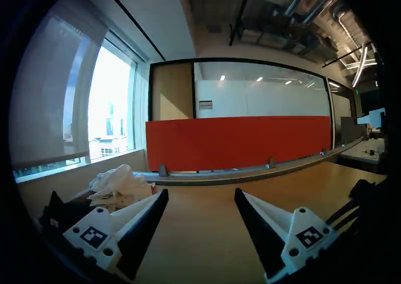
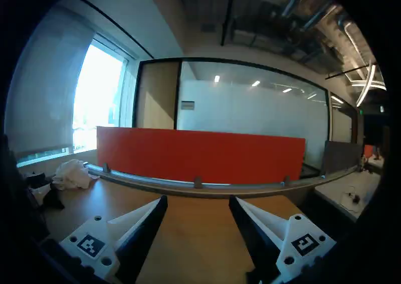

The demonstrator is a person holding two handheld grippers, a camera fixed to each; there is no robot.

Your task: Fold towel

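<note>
towel unreached, grippers empty

crumpled white cloth towel heaped by left end of red divider panel, no clear long axis. left gripper and right gripper gape wide, holding nothing. towel lies forward-left of both; left gripper likely nearer.

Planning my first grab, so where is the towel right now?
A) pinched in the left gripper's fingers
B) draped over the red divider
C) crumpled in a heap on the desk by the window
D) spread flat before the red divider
C: the white towel sits bunched on the desk at the window side, and the left gripper is open, its fingers empty.
</note>
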